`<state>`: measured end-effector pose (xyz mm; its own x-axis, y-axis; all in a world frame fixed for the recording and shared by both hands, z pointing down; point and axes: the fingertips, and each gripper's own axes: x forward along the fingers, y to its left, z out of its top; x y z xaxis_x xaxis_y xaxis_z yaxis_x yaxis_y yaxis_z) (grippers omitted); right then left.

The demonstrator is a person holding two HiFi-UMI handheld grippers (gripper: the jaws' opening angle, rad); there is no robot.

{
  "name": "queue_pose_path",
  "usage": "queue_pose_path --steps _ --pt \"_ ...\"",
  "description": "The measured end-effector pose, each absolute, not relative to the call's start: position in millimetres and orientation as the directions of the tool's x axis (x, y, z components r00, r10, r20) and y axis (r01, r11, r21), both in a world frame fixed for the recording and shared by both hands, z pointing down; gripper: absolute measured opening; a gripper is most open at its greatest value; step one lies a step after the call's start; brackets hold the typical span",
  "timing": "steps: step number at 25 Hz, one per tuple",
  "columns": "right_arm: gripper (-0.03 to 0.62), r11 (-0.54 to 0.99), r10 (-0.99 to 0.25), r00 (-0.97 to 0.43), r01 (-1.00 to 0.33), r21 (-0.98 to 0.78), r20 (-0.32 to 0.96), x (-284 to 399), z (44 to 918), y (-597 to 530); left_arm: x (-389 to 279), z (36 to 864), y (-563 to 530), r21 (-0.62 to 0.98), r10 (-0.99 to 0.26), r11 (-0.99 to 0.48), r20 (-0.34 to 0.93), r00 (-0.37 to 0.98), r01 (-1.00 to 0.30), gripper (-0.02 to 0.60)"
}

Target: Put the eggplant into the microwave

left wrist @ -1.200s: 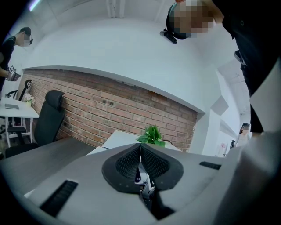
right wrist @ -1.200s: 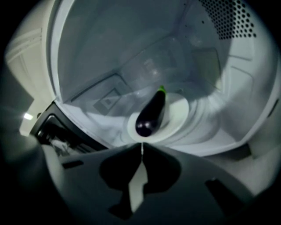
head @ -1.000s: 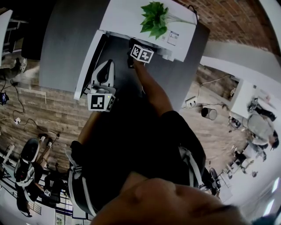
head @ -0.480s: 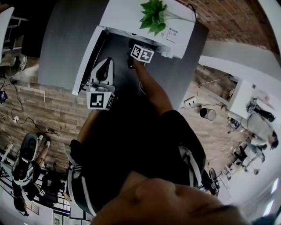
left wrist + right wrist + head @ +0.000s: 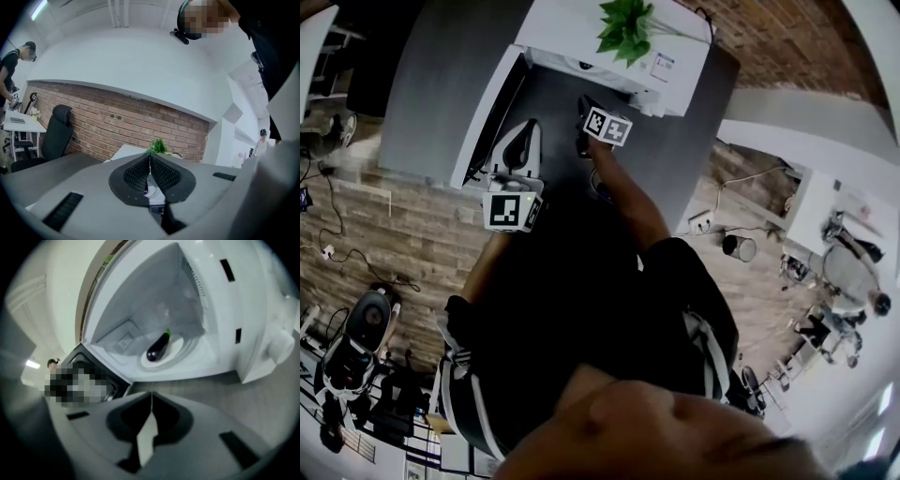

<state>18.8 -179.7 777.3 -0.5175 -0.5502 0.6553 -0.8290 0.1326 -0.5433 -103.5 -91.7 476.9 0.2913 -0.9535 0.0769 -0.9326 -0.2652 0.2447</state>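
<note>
Eggplant (image 5: 158, 347) lies on the turntable (image 5: 182, 348) inside the microwave (image 5: 220, 310); placement judged complete. Right hand-held gripper (image 5: 151, 397) is outside, jaws together, empty; left hand-held gripper (image 5: 150, 160) likewise. Door open.

Dark eggplant (image 5: 158, 347) lies inside open microwave (image 5: 225, 310)

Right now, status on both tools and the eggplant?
Left tool shut, empty. Right tool shut, empty. Eggplant on plate inside microwave. Door open.
</note>
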Motion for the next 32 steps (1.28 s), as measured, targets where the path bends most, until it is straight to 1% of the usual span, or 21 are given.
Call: queue_pose_path --steps 9,24,32 --pt "0.037 0.188 -0.580 -0.534 -0.822 -0.537 0.615 32 741 -157 -94 471 -73 0.229 -0.950 -0.286 0.057 0.306 -0.930 0.038" --pt "0.037 0.199 -0.684 -0.522 -0.805 -0.559 0.510 68 663 -122 -71 461 -53 0.212 -0.925 -0.363 0.034 0.378 -0.907 0.038" --pt "0.037 0.256 -0.757 -0.479 -0.843 -0.474 0.444 85 614 -101 -60 458 -44 0.210 -0.910 -0.400 0.028 0.414 -0.892 0.038"
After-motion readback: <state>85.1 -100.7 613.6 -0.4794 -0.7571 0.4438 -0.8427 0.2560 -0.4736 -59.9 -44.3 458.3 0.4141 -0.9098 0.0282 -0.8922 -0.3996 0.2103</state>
